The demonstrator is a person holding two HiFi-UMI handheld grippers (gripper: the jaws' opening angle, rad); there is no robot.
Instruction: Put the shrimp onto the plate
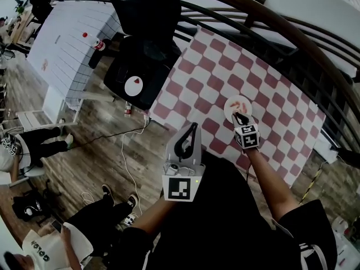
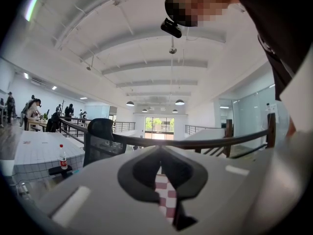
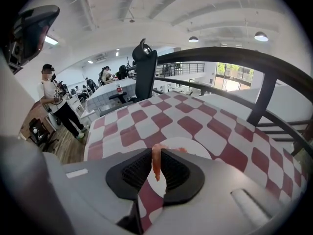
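Note:
A white plate (image 1: 232,110) lies on the red-and-white checked tablecloth (image 1: 225,66), with an orange shrimp (image 1: 242,104) lying on it. My right gripper (image 1: 241,117) hovers at the plate's near edge. In the right gripper view that gripper (image 3: 156,153) is shut on another shrimp (image 3: 155,163), which hangs upright between the pads above the plate (image 3: 195,149). My left gripper (image 1: 193,129) is held back over the table's near edge. Its jaws (image 2: 160,166) meet at the tips with nothing between them.
A black office chair (image 1: 143,49) stands at the table's left end. A dark curved railing (image 1: 270,21) runs along the far side. Beyond the chair is a white tiled table (image 1: 73,38) with a bottle. People sit or stand at the lower left on the wooden floor.

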